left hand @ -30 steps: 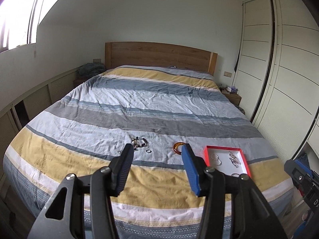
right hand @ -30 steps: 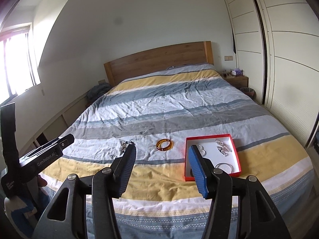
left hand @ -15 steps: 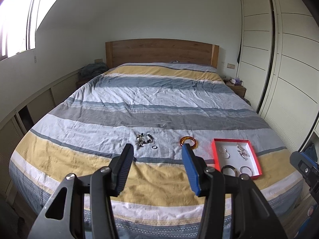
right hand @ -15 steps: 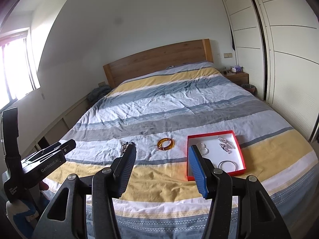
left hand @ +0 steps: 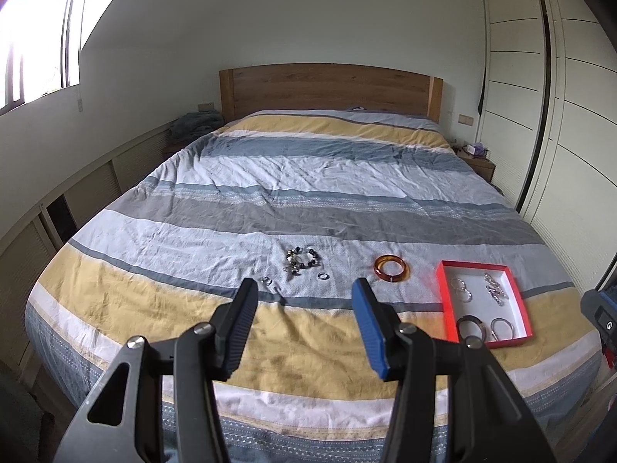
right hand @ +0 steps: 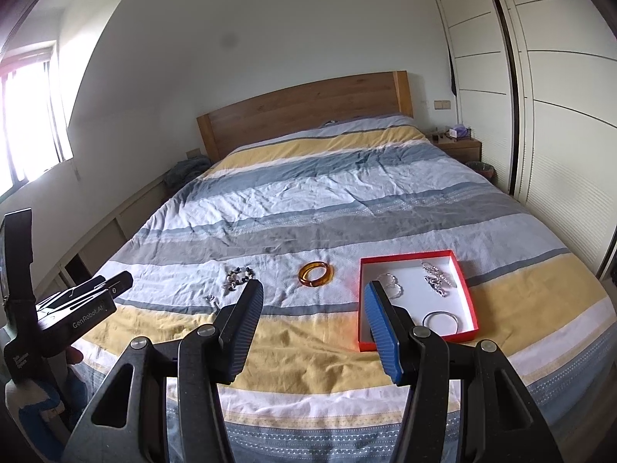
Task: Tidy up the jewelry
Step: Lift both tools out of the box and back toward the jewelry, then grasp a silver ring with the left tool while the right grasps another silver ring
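A red-rimmed white tray [left hand: 443, 297] [right hand: 361, 301] lies on the striped bed, holding silver bangles and a chain. An amber bangle [left hand: 390, 268] [right hand: 316, 273] lies left of it. A beaded bracelet [left hand: 302, 260] [right hand: 239, 274] and two small rings [left hand: 323, 276] [left hand: 267, 280] lie further left. My left gripper [left hand: 304, 293] is open and empty, above the bed's foot, short of the jewelry. My right gripper [right hand: 313, 294] is open and empty, near the tray's left edge. The left gripper's body [right hand: 69, 308] shows at left in the right wrist view.
The bed [left hand: 308, 177] has a wooden headboard [left hand: 327, 88]. White wardrobe doors [left hand: 570, 135] line the right side. A nightstand [right hand: 459, 146] stands beside the headboard. Low wall panels [left hand: 77, 200] run along the left.
Both grippers have tilted and shifted a little, so the jewelry and tray sit higher and more central in both views. Both stay open and empty.
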`<action>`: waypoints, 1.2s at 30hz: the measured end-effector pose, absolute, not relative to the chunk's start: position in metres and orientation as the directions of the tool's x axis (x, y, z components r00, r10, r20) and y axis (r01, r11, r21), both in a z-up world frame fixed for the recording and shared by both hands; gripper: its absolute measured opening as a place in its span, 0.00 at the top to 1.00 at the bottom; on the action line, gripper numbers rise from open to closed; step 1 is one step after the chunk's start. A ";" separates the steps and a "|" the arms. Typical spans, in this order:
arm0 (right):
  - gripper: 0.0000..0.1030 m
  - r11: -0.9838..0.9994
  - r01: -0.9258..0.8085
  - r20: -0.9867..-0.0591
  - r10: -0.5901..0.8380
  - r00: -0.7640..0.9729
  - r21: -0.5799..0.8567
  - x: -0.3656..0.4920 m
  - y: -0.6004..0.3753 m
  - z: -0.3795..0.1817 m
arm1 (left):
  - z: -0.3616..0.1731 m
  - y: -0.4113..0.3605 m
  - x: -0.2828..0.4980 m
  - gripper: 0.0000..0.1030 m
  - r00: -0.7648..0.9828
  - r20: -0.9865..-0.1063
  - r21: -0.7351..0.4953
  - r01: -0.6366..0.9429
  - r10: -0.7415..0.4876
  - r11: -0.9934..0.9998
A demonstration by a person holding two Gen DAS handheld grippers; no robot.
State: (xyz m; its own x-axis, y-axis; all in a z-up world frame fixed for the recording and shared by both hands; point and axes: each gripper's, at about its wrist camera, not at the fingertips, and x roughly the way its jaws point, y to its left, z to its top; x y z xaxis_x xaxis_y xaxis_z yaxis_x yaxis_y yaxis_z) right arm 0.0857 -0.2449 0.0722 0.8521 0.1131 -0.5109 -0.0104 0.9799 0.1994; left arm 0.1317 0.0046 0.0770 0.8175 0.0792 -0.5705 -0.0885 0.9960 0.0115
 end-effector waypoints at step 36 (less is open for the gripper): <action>0.54 0.917 -0.367 -0.730 0.358 0.582 0.157 0.340 -0.129 -0.092 | -0.119 0.112 0.322 0.53 0.666 -0.744 -0.042 -0.127 0.054 0.991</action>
